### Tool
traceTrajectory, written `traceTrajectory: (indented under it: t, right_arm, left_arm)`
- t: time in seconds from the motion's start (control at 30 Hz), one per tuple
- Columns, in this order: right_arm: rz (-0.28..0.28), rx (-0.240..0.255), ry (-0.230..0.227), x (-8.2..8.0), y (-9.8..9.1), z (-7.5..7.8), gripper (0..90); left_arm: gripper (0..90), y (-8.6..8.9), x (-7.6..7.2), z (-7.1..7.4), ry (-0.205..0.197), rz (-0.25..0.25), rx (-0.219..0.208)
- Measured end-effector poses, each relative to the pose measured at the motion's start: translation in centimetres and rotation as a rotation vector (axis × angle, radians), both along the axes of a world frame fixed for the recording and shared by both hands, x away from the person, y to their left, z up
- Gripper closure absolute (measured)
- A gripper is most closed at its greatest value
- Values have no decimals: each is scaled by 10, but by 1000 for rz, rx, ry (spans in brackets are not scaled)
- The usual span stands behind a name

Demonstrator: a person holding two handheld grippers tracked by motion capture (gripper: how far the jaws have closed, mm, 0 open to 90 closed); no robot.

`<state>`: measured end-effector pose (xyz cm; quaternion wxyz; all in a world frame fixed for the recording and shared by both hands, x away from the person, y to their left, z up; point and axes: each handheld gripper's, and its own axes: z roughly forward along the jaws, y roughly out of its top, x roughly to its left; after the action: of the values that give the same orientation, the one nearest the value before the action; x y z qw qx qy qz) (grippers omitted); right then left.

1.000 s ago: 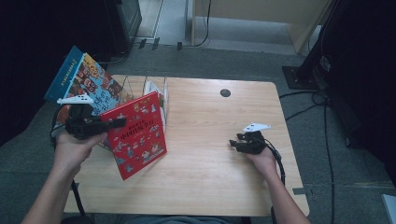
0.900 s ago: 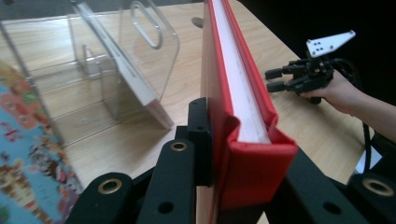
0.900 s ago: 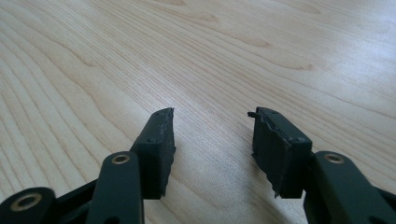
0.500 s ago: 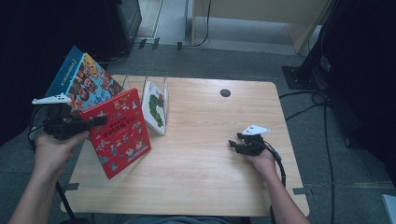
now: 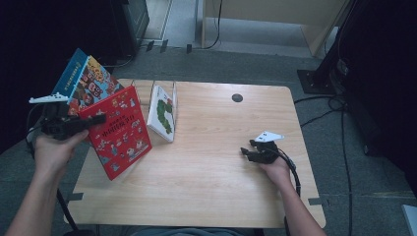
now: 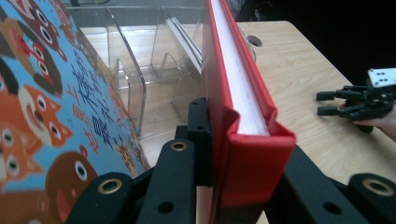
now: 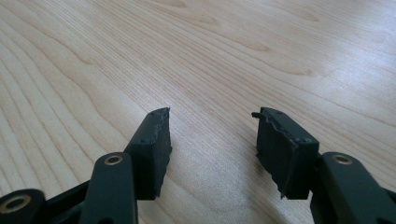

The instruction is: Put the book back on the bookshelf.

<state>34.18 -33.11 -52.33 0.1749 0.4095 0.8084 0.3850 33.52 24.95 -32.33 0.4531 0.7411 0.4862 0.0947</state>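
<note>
Left gripper (image 5: 96,119) pinches a red picture book (image 5: 119,130), cover cartoon-crowded, beside the clear rack (image 6: 140,70); right gripper (image 5: 244,154) spread, empty.

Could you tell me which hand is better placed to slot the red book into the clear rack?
Left. The left tool already clamps the red book beside the clear rack; the right tool sits open, far across the table.

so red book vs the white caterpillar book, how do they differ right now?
The red book is clamped in the left gripper, tilted at the table's left edge; the white caterpillar book stands in the clear rack, with no gripper on it. The red book shows a busy red cover, the white one a green caterpillar on white. The red one looks larger. Both are picture books.
</note>
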Motion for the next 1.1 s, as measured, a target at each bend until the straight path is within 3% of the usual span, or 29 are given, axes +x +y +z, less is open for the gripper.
traceTrajectory:
  t: [0.23, 0.37, 0.73, 1.1]
  right_arm:
    - [0, 0, 0, 0, 0, 0, 450]
    - [-1, 0, 0, 0, 0, 0, 450]
    - [-3, -3, -1, 0, 1, 0, 448]
    - [-4, -3, -2, 0, 1, 0, 448]
  left_arm:
    - [805, -1, 6, -1, 0, 6, 10]
    - [802, 2, 6, 1, 35, -13, 29]
    - [786, -3, 15, 11, 170, -81, 135]
    - [770, -11, 22, 17, 218, -103, 188]
